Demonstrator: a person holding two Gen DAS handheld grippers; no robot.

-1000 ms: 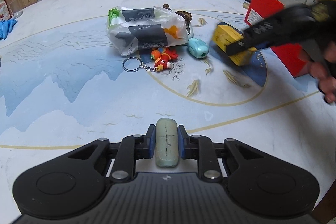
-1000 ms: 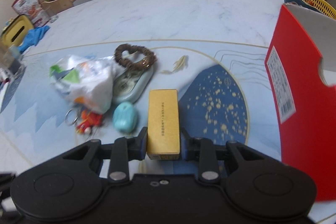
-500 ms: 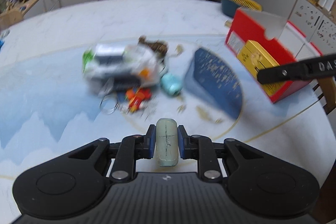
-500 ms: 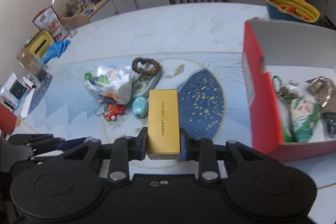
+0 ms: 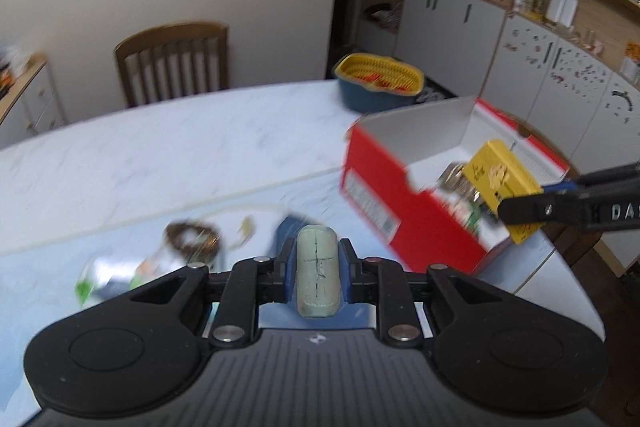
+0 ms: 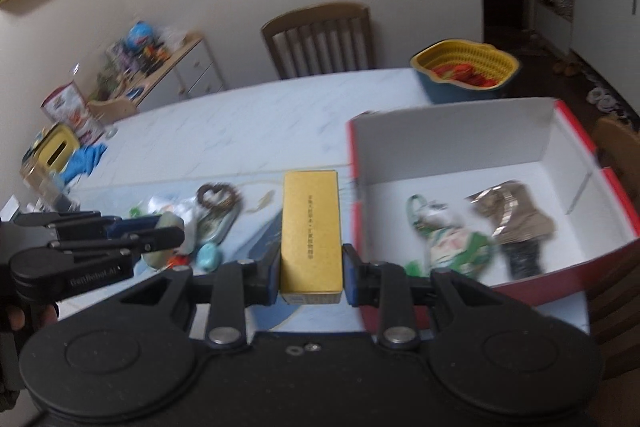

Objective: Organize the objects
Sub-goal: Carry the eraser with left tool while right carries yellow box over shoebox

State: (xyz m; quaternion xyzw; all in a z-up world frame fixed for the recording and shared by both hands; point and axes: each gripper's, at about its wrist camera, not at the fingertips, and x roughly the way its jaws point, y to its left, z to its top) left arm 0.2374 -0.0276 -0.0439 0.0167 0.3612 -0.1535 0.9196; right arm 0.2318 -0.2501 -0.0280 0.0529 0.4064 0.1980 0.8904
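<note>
My left gripper (image 5: 318, 273) is shut on a pale green oblong block (image 5: 318, 271) and hangs above the table, left of the red box (image 5: 384, 195). My right gripper (image 6: 311, 273) is shut on a yellow box (image 6: 310, 231), held in the air beside the left wall of the red box (image 6: 560, 267). In the left wrist view the yellow box (image 5: 500, 183) shows over the red box's near corner. Inside lie a green-and-white pouch (image 6: 452, 247) and a brown and dark bundle (image 6: 516, 223). On the table remain a bead bracelet (image 6: 218, 195), a white packet (image 5: 112, 279) and a teal oval (image 6: 210, 255).
A blue basket with a yellow insert (image 6: 466, 73) stands at the table's far right. A wooden chair (image 5: 174, 61) is behind the table. A low cabinet with clutter (image 6: 160, 63) is at the left wall, cupboards (image 5: 560, 67) at the right. A blue cloth (image 6: 86, 163) lies at the table's left edge.
Both grippers have risen and swung right toward the red box, each keeping its object. The box's inside has come into view, and the loose things on the table have slid down and left.
</note>
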